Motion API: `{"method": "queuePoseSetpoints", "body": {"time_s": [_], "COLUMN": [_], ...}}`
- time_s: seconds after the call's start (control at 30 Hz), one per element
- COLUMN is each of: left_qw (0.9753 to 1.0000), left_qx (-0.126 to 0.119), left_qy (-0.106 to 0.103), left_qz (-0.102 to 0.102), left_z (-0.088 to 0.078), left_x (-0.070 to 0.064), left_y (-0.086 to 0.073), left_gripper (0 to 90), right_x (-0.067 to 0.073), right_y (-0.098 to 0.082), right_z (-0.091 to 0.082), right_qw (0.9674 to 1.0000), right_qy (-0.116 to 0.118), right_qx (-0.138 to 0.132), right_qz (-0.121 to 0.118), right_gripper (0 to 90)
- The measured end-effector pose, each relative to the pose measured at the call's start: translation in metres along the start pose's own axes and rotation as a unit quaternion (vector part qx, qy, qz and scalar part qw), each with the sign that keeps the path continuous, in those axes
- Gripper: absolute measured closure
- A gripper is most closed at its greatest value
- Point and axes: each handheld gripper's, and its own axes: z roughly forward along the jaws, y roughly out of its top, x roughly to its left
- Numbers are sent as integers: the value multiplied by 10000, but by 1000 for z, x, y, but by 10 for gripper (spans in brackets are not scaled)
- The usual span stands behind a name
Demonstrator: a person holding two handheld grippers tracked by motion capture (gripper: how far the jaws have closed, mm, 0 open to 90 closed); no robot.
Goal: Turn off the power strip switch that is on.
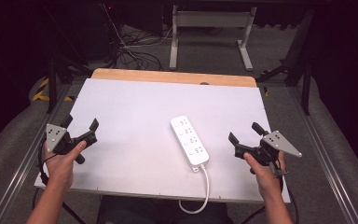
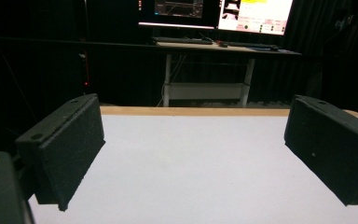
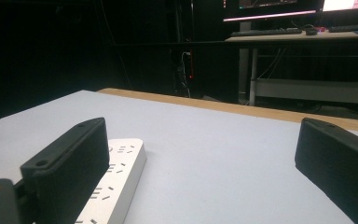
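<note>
Meanwhile, held left gripper point(image 1: 80, 124) and right gripper point(image 1: 243, 132) (jaws spread, pinching nothing) flanking power strip point(image 1: 189, 140) near worktop's point(image 1: 135, 102) front edge.

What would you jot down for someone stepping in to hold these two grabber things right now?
Left gripper: open, holding nothing, above the table's left side.
Right gripper: open, holding nothing, just right of the power strip.
Power strip: lies flat near the middle of the white table, sockets up, nothing plugged in; its cord hangs over the near edge.
Done: nothing visible yet; the strip is untouched.
Left: probably reach in with the right gripper, the closer one.
</note>
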Motion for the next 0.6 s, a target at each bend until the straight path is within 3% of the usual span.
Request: {"method": "queuePoseSetpoints", "body": {"time_s": [0.6], "left_qw": [10000], "left_qx": [12], "left_qy": [5], "left_qz": [11], "left_z": [2], "left_x": [1], "left_y": [0], "left_gripper": [55], "right_x": [0], "right_y": [0], "right_z": [0], "right_qw": [10000], "right_qy": [15], "right_qx": [-21], "right_qz": [-6], "right_gripper": [39]}}
